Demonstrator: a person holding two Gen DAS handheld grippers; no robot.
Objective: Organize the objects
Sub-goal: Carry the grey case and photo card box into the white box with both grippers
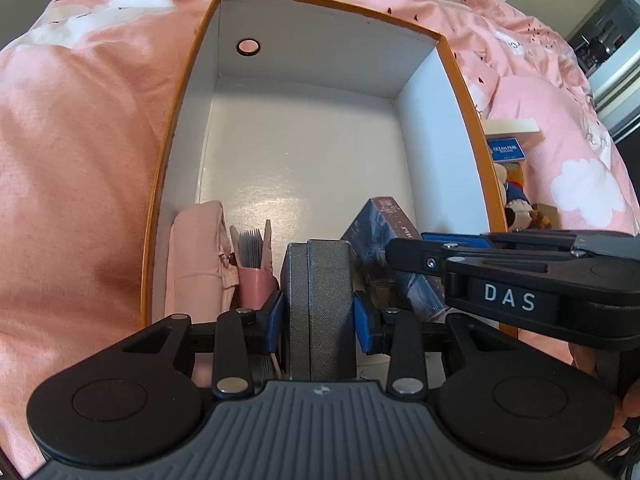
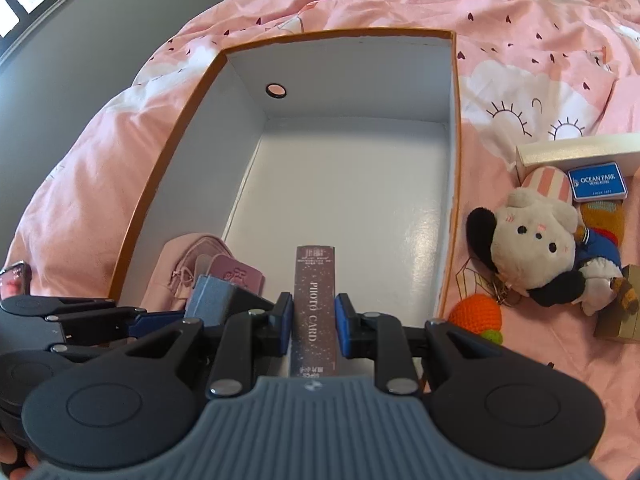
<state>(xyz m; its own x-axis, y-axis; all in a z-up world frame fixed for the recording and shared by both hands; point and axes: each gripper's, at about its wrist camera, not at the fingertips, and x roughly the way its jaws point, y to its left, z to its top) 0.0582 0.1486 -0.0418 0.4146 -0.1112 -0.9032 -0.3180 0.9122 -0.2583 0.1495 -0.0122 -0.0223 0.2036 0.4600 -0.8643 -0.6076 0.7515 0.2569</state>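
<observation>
The pink, rumpled bedspread gives the orange-rimmed cardboard box a soft, unsteady seat. Inside at the near end, the left gripper pinches a textured grey case upright; just right of it, the right gripper pinches a slim, glossy photo-card box. I'd worry they knock together or topple on the smooth white floor when released.

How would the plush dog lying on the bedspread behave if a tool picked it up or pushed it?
The plush dog looks soft, so it would probably squash and flop. It seems light for its size. Pushed, it would likely drag on the bedspread rather than roll.
</observation>
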